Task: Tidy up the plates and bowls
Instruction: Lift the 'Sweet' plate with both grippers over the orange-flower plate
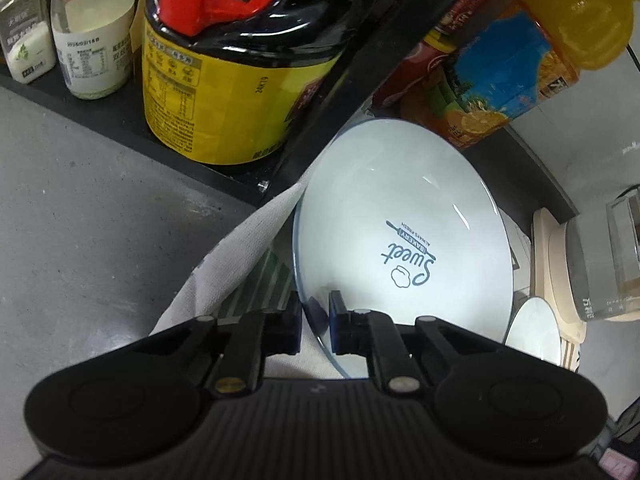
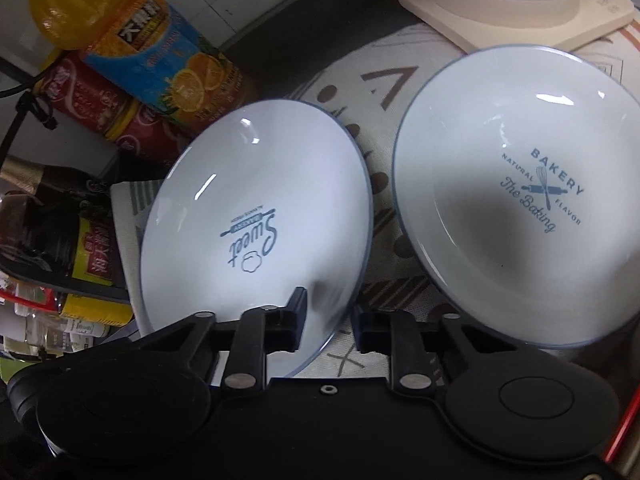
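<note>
The "Sweet" plate (image 1: 404,236), set on a patterned cloth (image 2: 360,92) beside a grey counter (image 1: 80,216), is clamped at its rim by the left gripper (image 1: 315,326) and the right gripper (image 2: 330,320).

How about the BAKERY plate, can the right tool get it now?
Probably not yet: the right tool looks clamped on the rim of the Sweet plate. The BAKERY plate lies just beside, nothing between, so once freed it likely could.
</note>
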### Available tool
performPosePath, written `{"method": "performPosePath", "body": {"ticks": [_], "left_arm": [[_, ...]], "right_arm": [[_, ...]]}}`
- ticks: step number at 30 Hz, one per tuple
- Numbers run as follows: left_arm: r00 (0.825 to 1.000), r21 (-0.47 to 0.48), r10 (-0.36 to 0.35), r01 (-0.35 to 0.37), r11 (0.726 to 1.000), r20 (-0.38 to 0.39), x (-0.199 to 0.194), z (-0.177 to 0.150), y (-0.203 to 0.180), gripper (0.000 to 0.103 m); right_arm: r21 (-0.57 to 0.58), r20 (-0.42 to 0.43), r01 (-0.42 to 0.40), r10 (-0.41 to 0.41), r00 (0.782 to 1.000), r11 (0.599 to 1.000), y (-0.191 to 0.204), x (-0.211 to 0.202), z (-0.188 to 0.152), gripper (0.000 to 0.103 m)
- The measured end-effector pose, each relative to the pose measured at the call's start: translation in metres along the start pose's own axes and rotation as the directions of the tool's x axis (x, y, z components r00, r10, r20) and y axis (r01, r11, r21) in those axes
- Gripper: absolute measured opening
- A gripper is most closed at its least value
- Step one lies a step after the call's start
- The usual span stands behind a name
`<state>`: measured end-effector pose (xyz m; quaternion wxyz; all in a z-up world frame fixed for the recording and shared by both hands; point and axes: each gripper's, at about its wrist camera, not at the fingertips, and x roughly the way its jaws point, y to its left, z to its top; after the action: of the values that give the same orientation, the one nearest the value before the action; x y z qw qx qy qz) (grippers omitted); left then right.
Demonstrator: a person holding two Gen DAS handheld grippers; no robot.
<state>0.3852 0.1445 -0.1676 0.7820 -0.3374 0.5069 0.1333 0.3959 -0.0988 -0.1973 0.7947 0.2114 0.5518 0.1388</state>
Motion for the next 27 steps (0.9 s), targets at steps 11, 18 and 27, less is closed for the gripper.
{"method": "performPosePath", "body": {"ticks": [11, 18, 27], "left_arm": [[1.0, 0.007, -0.028, 0.028, 1.0, 0.009, 0.0, -0.001, 0.002, 0.011], [0.998, 0.051, -0.047, 0.045, 0.998, 0.034, -0.02, -0.005, -0.007, 0.011], [0.996, 0.085, -0.059, 0.053, 0.995, 0.069, -0.039, -0.023, -0.009, 0.012]], "right_arm": [[-0.035, 0.064, -0.035, 0.037, 0.997, 0.999, -0.004, -0.004, -0.006, 0.013], [-0.023, 0.114, -0.07, 0.072, 0.991, 0.997, -0.001, -0.027, -0.004, 0.013], [-0.083, 0.154, -0.064, 0.076, 0.985, 0.995, 0.004, -0.05, -0.022, 0.013]]}}
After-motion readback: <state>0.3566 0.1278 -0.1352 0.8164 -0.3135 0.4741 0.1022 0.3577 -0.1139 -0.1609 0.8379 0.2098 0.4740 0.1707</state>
